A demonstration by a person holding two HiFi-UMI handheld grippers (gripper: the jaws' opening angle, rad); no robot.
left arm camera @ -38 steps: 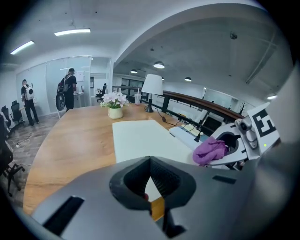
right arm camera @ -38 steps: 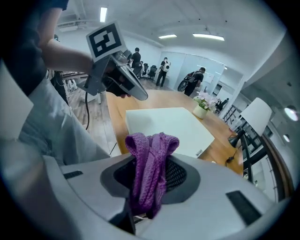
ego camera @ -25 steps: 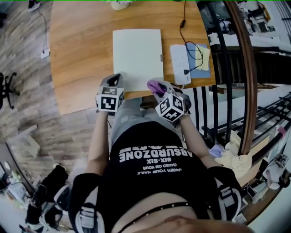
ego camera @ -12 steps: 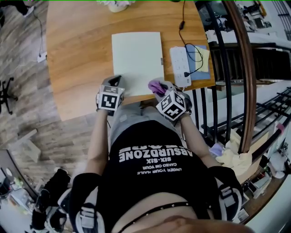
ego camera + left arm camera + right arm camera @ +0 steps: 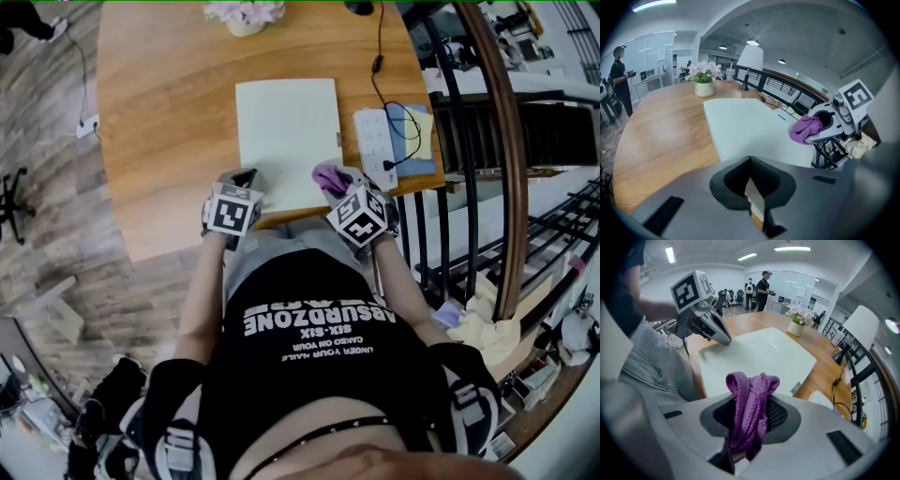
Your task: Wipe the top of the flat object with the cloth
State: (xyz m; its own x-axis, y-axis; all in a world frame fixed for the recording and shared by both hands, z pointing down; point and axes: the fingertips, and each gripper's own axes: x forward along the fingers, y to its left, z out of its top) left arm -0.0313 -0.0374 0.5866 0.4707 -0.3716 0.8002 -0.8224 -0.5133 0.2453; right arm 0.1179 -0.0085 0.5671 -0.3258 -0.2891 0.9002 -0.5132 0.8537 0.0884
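Note:
A pale flat board lies on the wooden table. My left gripper is at the board's near left corner. Its jaws look shut on that edge, with a pale sliver of board between them. My right gripper is at the near right corner, shut on a bunched purple cloth. The cloth sticks up out of the jaws, just above the board. The left gripper shows in the right gripper view, resting on the corner.
A white power strip with a black cable lies right of the board, beside a blue and yellow pad. A flower pot stands at the table's far edge. A black railing runs along the right. People stand far off.
Both grippers stay at the board's near corners, and the cloth stays in the right one. Only the head view has shifted a little.

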